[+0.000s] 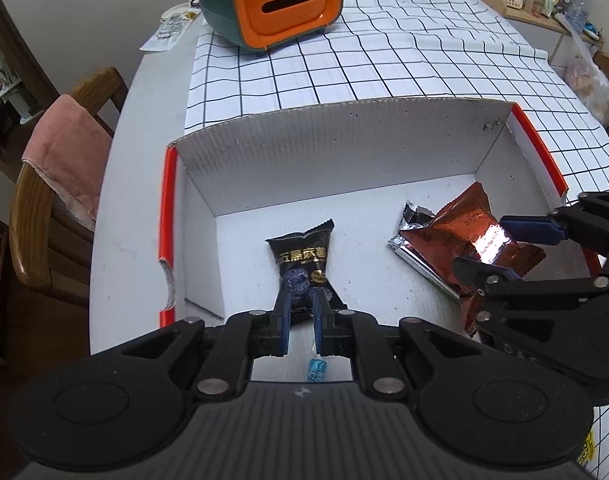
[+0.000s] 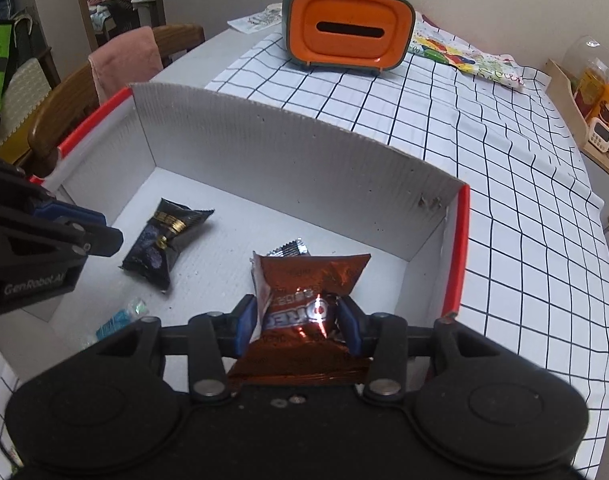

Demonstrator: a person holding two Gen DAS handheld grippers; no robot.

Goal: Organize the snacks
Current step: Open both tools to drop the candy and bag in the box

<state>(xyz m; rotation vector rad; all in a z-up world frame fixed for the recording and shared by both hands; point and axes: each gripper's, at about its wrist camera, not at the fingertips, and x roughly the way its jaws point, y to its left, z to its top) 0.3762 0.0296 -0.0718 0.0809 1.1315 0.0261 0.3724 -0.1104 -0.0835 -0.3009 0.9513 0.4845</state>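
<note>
Glossy foil Oreo packet [image 2: 304, 280]; matt corrugated cardboard box [image 2: 264, 152]; smooth checked cloth [image 2: 484, 152] on the bench; wooden chair [image 1: 28, 216].

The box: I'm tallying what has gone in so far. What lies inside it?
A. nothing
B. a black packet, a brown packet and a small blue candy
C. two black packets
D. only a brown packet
B: the black packet, the brown packet and the blue candy all sit within the box.

The blue candy [image 1: 315, 371] lies half hidden behind the left hand-held gripper [image 1: 302, 308].
</note>
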